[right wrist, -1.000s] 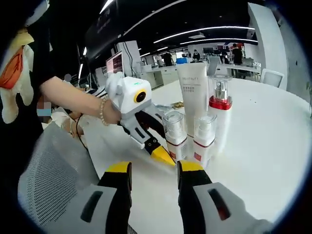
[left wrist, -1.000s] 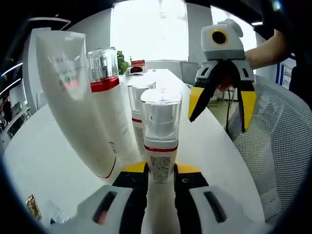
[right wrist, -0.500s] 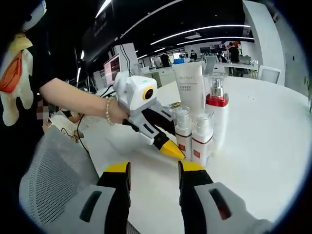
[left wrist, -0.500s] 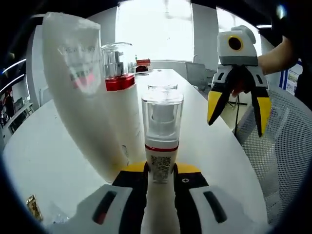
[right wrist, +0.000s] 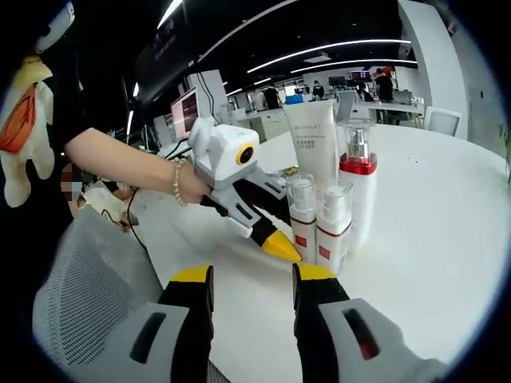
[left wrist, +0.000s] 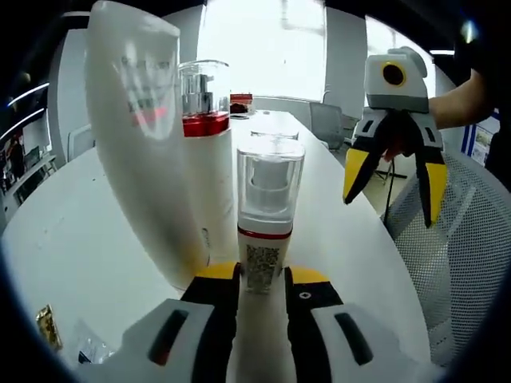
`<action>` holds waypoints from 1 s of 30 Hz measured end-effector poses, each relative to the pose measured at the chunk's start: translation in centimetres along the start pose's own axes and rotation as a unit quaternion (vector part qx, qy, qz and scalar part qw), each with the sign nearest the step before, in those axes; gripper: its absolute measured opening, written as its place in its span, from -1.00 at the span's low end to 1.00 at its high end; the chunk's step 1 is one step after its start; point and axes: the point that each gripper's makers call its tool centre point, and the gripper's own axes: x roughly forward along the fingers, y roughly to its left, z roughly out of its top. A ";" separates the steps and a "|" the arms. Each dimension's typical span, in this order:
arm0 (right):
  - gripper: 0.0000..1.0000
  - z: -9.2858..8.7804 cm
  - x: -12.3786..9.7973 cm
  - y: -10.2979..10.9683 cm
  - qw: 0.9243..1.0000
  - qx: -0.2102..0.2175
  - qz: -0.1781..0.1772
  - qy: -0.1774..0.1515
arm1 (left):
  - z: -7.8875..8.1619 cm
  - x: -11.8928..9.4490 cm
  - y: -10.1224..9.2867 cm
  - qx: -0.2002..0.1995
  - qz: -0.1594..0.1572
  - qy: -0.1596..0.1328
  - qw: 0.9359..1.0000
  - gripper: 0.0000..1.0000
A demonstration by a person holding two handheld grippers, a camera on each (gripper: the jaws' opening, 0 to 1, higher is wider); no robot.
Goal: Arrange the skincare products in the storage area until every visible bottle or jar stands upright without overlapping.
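Observation:
My left gripper (left wrist: pixel 262 276) is shut on the base of a small white pump bottle (left wrist: pixel 270 209) with a clear cap and a red band, held upright. Close behind it stand a tall white tube (left wrist: pixel 148 144), a taller red-banded pump bottle (left wrist: pixel 209 159) and a second small bottle (left wrist: pixel 274 134). In the right gripper view the left gripper (right wrist: pixel 285 244), held by a person's hand, grips the near small bottle (right wrist: pixel 302 214) beside its twin (right wrist: pixel 333 223), the tube (right wrist: pixel 313 142) and the tall bottle (right wrist: pixel 358 187). My right gripper (right wrist: pixel 253 276) is open with nothing between its fingers, and hangs in the air at the right (left wrist: pixel 391 203).
All the bottles stand on a white table (right wrist: pixel 431 223). A grey mesh chair (left wrist: pixel 471 263) is by the table edge, also seen low left as the chair back (right wrist: pixel 88 295). Small foil packets (left wrist: pixel 48 329) lie on the table near the left gripper.
The left gripper has carried its small bottle closer to the other bottles, now beside the second small one. The right gripper has stayed open and hardly moved.

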 end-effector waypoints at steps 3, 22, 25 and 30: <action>-0.20 0.0 0.0 0.0 1.000 -0.002 -0.001 0.003 | -0.1 -0.2 -0.1 -0.005 -0.001 0.004 1.000 -0.59; 0.08 0.5 0.7 1.2 1.000 -0.019 0.008 0.014 | -1.8 -4.1 -0.7 -0.083 0.040 0.044 0.995 0.06; 0.11 0.5 0.8 1.3 1.000 -0.021 0.008 0.016 | -1.8 -5.0 -1.3 -0.094 0.044 0.041 0.994 0.10; 0.18 0.5 0.9 1.8 0.999 -0.028 0.013 0.023 | -2.4 -6.4 -1.6 -0.114 0.058 0.041 0.991 0.18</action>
